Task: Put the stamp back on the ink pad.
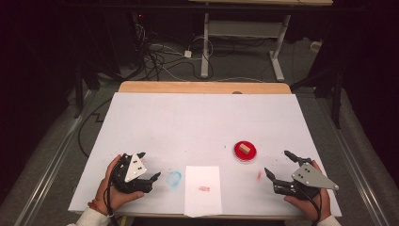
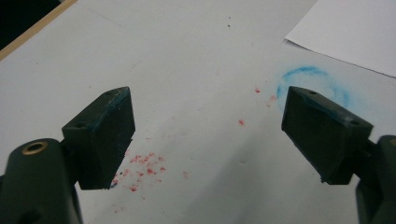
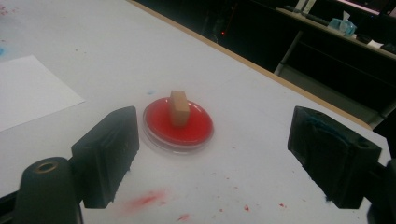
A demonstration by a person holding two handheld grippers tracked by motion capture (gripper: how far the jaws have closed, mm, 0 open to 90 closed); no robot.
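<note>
Tan wooden block (image 3: 179,108) upright in round red dish (image 3: 161,133), long axis vertical; both grippers' jaws spread, empty.

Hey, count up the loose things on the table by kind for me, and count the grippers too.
Red dish: 1
Wooden block, standing in the dish: 1
White paper sheet: 1
Grippers, left and right, both open: 2
Total: 5
</note>
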